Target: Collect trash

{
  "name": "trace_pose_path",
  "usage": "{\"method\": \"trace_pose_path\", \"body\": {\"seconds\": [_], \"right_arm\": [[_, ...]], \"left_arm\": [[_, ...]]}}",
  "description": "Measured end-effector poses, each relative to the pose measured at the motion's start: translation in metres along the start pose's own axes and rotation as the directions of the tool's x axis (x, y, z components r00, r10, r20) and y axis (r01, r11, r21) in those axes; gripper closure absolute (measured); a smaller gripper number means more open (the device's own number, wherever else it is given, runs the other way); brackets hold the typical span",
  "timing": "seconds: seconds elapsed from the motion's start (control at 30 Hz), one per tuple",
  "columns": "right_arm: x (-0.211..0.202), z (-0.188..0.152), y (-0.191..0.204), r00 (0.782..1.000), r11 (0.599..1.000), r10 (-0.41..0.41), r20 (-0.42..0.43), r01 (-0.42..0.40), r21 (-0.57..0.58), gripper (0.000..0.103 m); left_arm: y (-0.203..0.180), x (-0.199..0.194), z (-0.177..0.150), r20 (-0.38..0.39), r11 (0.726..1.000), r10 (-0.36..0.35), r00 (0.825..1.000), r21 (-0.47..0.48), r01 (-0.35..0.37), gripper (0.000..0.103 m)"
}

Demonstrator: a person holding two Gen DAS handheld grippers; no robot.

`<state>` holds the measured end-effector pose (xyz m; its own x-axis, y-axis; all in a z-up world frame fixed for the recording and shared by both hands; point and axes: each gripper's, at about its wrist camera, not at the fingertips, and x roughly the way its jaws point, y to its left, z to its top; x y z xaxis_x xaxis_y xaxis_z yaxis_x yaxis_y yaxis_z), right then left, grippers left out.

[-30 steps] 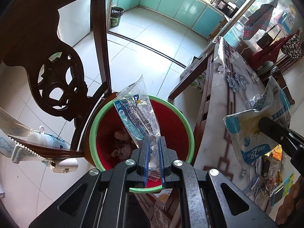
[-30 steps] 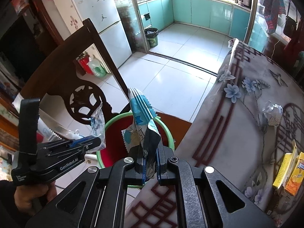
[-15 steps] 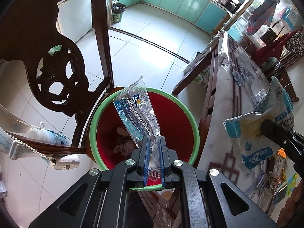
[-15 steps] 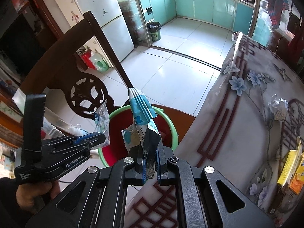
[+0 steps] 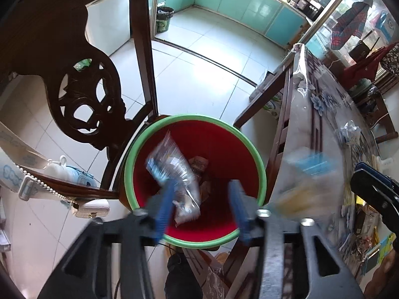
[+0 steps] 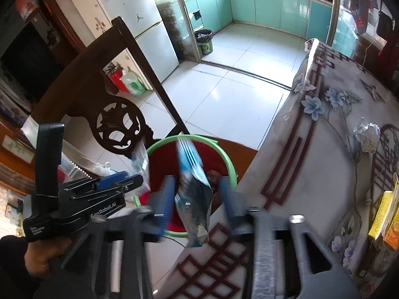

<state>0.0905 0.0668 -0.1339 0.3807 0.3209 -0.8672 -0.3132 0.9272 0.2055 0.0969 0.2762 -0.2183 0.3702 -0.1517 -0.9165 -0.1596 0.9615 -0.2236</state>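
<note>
A red bin with a green rim [image 5: 259, 164] stands on the floor between a carved chair and the table; it also shows in the right wrist view [image 6: 224, 157]. My left gripper [image 5: 202, 204] is open above the bin, and a clear blue-printed wrapper [image 5: 174, 172] hangs loose between its fingers, blurred. My right gripper [image 6: 197, 196] is open over the bin's near edge, and a blue and silver wrapper [image 6: 193, 186] is loose between its fingers. In the left wrist view that wrapper is a blur [image 5: 306, 174] beside the right gripper's body.
A dark carved wooden chair [image 5: 82, 99] stands left of the bin. The floral-cloth table [image 6: 336, 162] lies to the right, with a crumpled white wrapper [image 6: 366, 137] and yellow cartons [image 6: 384, 214] on it. The bin holds crumpled trash [image 5: 199, 164]. Tiled floor runs toward the kitchen.
Both grippers have opened. The clear wrapper and the blue and silver wrapper have come free of the fingers and are dropping toward the bin.
</note>
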Motion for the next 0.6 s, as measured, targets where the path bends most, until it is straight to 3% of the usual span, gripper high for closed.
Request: {"method": "trace_pose_path", "body": {"seconds": [0.37, 0.6], "right_arm": [[-0.023, -0.010, -0.008, 0.999, 1.000, -0.009, 0.038, 0.009, -0.009, 0.054], [-0.052, -0.030, -0.030, 0.997, 0.999, -0.029, 0.070, 0.027, 0.028, 0.050]], "left_arm": [[-0.025, -0.019, -0.004, 0.041, 0.999, -0.005, 0.999, 0.041, 0.004, 0.055], [-0.062, -0.027, -0.017, 0.050, 0.996, -0.029, 0.998, 0.091, 0.024, 0.055]]}}
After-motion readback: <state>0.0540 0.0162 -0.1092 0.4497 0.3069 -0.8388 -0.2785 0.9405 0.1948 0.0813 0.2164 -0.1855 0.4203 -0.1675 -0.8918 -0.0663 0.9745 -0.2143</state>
